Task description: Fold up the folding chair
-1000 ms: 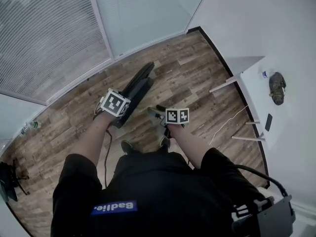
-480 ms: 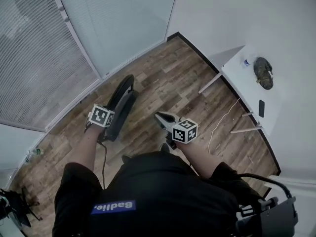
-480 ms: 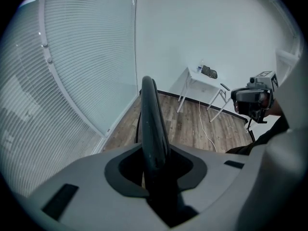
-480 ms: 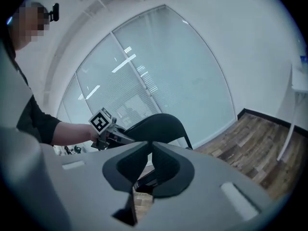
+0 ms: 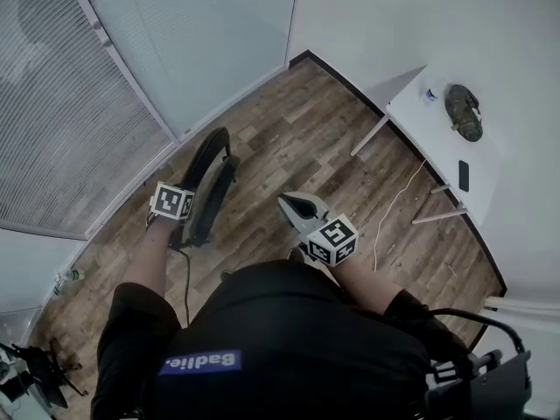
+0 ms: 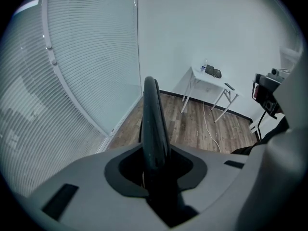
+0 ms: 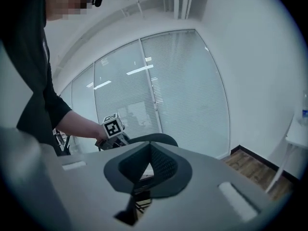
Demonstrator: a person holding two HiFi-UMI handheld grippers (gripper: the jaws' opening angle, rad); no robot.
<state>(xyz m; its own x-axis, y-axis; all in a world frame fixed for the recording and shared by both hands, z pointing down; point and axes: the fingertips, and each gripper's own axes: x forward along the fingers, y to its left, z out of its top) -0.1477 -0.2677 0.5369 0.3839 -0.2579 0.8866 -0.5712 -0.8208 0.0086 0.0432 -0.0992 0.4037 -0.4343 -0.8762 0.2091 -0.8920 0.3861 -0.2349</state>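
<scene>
The black folding chair stands folded flat on the wood floor near the glass wall. My left gripper holds it at the top. In the left gripper view the chair's thin black edge runs up between the jaws, and the left gripper is shut on it. My right gripper hangs in the air to the right of the chair, clear of it. In the right gripper view the right gripper is shut with nothing in it. Beyond it I see the chair's curved top.
A white table stands against the right wall with a dark bundle, a phone and a small bottle. A white cable trails over the floor below it. Blinds cover the glass walls. A black stand sits at lower left.
My right gripper has risen and come away from the chair toward the body. The left gripper keeps its hold, and the chair now stands flatter and more upright.
</scene>
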